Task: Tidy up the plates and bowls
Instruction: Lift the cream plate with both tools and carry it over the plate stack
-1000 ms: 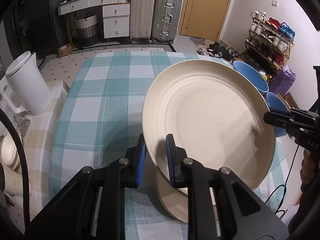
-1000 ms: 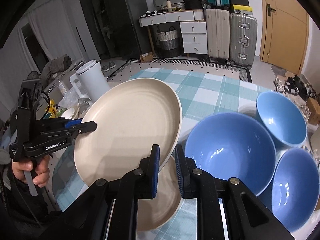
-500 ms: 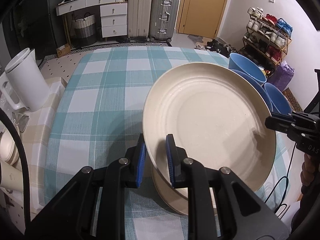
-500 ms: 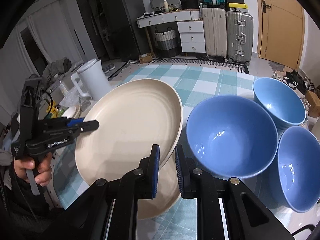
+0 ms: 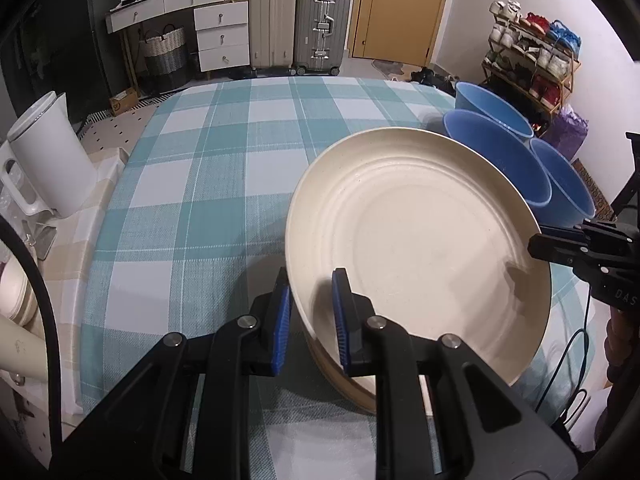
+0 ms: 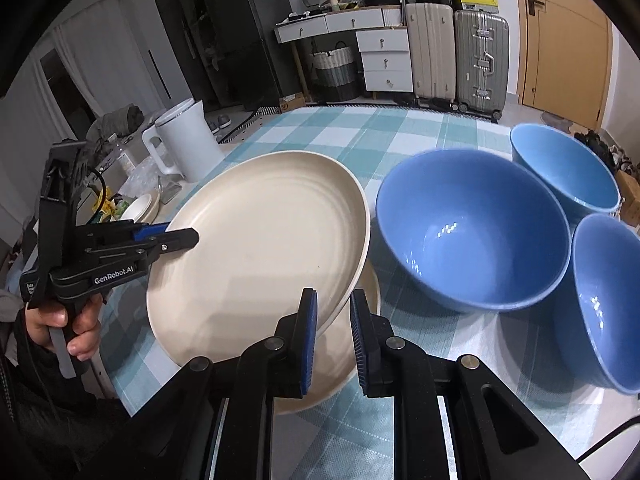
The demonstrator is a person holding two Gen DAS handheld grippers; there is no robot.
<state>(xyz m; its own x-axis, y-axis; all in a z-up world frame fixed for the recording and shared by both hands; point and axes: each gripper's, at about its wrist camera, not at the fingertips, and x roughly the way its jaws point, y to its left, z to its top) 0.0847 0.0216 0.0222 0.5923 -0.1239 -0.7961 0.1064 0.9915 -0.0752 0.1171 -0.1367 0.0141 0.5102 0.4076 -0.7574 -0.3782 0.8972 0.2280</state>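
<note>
Cream plate point(image 5: 416, 248) is clamped at opposite rims by left claw point(image 5: 310, 318) & right claw point(image 6: 333, 334), above second plate point(image 6: 362, 344); only right wrist view shows all 3 blue bowls' point(image 6: 472, 240) insides.

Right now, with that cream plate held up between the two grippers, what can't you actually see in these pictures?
- Lower plate: mostly covered by the held plate in both views; how many lie stacked there is unclear.
- Nearest bowl: cut off by the right view's edge.
- Right gripper: its fingertips are hidden behind the plate rim in the left view.
- Cups at the left view's edge: cut off.
</note>
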